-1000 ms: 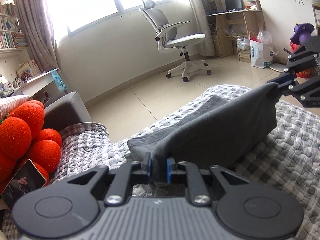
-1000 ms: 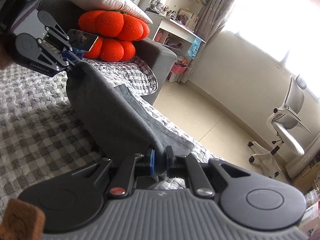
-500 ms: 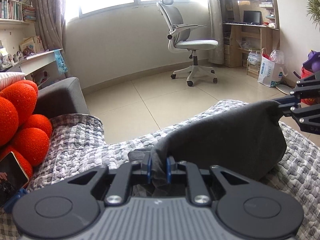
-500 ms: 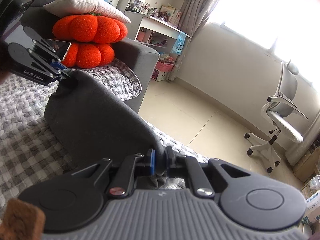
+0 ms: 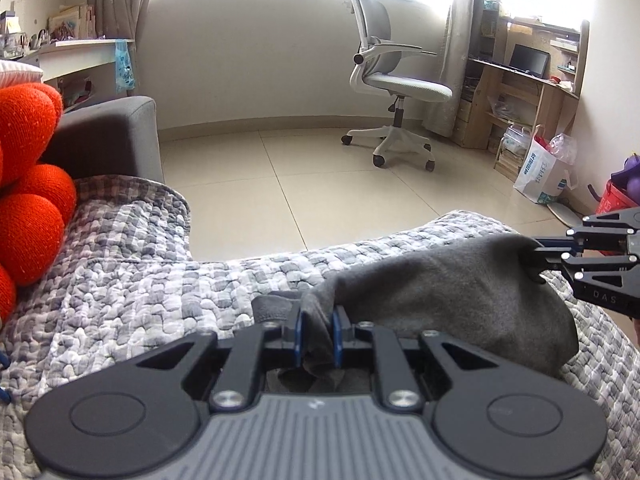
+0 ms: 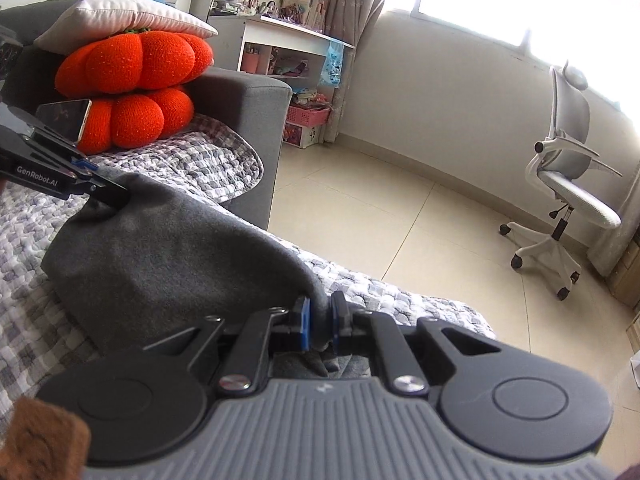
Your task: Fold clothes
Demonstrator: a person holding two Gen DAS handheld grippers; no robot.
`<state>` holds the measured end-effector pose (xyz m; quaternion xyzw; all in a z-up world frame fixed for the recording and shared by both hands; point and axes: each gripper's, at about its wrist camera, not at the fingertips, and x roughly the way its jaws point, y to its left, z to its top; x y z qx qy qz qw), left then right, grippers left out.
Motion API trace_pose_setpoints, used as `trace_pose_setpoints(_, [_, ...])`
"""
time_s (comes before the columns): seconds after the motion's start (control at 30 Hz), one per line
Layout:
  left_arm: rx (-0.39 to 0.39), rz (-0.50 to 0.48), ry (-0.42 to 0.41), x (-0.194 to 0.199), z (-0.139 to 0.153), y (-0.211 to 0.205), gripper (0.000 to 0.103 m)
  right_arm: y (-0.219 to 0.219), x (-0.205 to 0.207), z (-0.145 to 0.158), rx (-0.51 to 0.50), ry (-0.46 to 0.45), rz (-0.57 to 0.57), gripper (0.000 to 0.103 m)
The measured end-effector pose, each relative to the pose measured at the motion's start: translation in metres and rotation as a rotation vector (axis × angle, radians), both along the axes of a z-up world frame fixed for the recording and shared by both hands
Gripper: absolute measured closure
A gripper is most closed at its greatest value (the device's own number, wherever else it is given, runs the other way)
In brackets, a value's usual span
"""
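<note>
Jaws of left gripper (image 5: 317, 334) and right gripper (image 6: 319, 326) clamped on grey garment (image 5: 452, 296)

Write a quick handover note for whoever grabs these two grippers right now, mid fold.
Left gripper: shut on one end of the grey garment.
Right gripper: shut on the other end.
The garment hangs between them, its lower part resting on the checked blanket over the sofa.
Done: both ends picked up.
Left: probably lay the held edge down to finish the fold, then let go and smooth it.
</note>
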<state>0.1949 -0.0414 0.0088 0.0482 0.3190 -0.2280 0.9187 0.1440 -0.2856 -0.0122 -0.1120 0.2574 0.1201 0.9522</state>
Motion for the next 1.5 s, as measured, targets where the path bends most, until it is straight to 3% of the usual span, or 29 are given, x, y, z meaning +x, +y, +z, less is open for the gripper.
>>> trace_pose_setpoints(0.13, [-0.026, 0.011, 0.041, 0.012, -0.012, 0.002, 0.089, -0.003, 0.013, -0.008, 0.035, 0.037, -0.022, 0.093])
trace_pose_setpoints(0.27, [-0.103, 0.034, 0.084, 0.024, -0.021, 0.008, 0.088, -0.006, 0.026, -0.015, 0.077, 0.078, -0.041, 0.091])
trace_pose_setpoints(0.37, [-0.162, 0.048, 0.106, 0.029, -0.023, 0.015, 0.086, -0.017, 0.03, -0.018, 0.167, 0.124, -0.047, 0.079])
trace_pose_setpoints(0.43, [-0.2, 0.049, 0.118, 0.029, -0.024, 0.02, 0.085, -0.025, 0.03, -0.016, 0.229, 0.15, -0.053, 0.061])
trace_pose_setpoints(0.47, [-0.219, 0.05, 0.124, 0.03, -0.024, 0.022, 0.085, -0.029, 0.03, -0.015, 0.257, 0.162, -0.055, 0.061])
trace_pose_setpoints(0.67, [-0.29, 0.063, 0.141, 0.031, -0.027, 0.027, 0.086, -0.038, 0.032, -0.015, 0.338, 0.19, -0.074, 0.064])
trace_pose_setpoints(0.73, [-0.292, 0.055, 0.136, 0.029, -0.029, 0.024, 0.093, -0.039, 0.034, -0.016, 0.353, 0.191, -0.091, 0.087])
trace_pose_setpoints(0.83, [-0.277, 0.064, 0.112, 0.027, -0.025, 0.022, 0.094, -0.042, 0.035, -0.014, 0.393, 0.192, -0.107, 0.089])
trace_pose_setpoints(1.1, [-0.338, 0.091, 0.052, 0.026, -0.014, 0.03, 0.095, -0.053, 0.03, 0.001, 0.472, 0.122, -0.122, 0.091])
trace_pose_setpoints(1.4, [-0.299, 0.159, 0.034, 0.039, -0.029, 0.02, 0.094, -0.036, 0.04, -0.019, 0.387, 0.073, -0.209, 0.092])
trace_pose_setpoints(1.5, [-0.229, 0.168, 0.034, 0.04, -0.033, 0.013, 0.094, -0.035, 0.04, -0.02, 0.363, 0.05, -0.22, 0.092])
